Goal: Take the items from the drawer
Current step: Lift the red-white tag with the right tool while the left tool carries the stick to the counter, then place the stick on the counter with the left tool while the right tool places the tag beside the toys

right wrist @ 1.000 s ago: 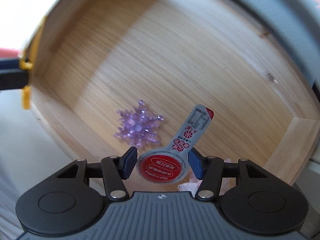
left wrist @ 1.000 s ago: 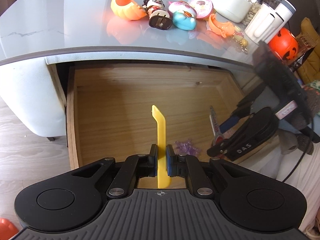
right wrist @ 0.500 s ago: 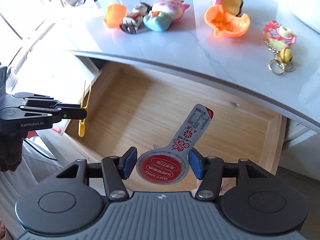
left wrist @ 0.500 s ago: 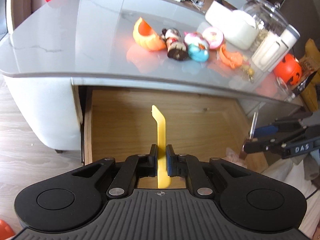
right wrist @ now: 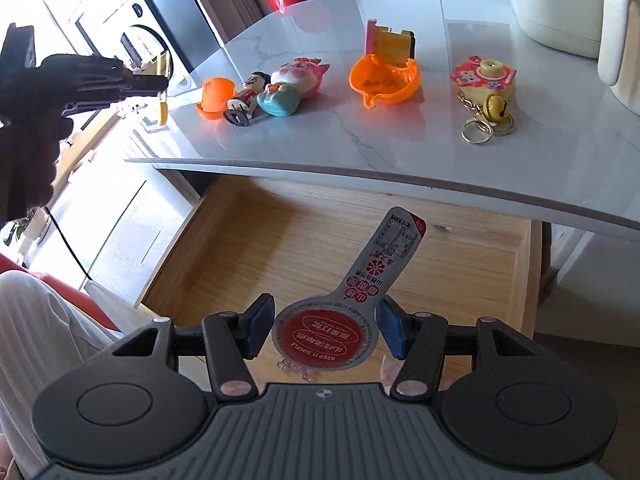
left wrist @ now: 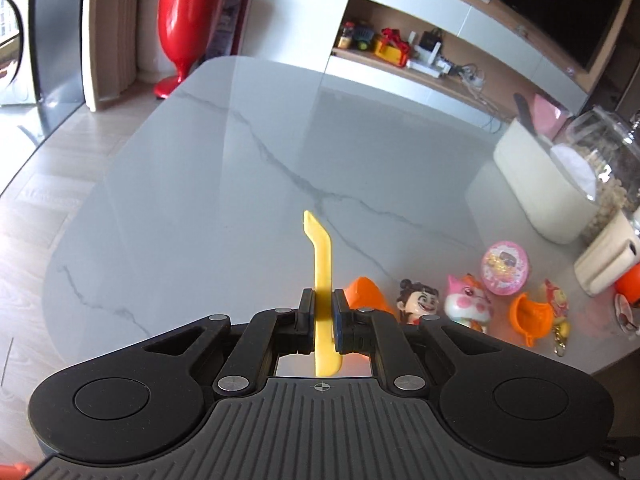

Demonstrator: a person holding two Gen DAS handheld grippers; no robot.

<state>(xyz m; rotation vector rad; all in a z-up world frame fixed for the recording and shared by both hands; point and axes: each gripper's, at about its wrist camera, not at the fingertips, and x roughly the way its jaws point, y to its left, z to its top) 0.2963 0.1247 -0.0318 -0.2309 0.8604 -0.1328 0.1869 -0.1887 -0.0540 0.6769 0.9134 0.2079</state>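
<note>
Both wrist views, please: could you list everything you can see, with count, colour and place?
yellow plastic tool: 1, yellow, clamped upright in the left gripper, over the tabletop
spoon-shaped packet: 1, grey with red disc, between the right gripper's pads, over the drawer
drawer: 1, light wood, open under the tabletop
tabletop: 1, grey marble
orange shell halves: 2, orange, on the tabletop
figurines: 2, doll and pink cat, lying side by side
round pink capsule: 1, pink, behind the cat
keychain toy: 1, yellow and red, with rings
white container: 1, right rear
glass jar: 1, clear, beside the container
left gripper: shut on the tool
right gripper: holding the packet
</note>
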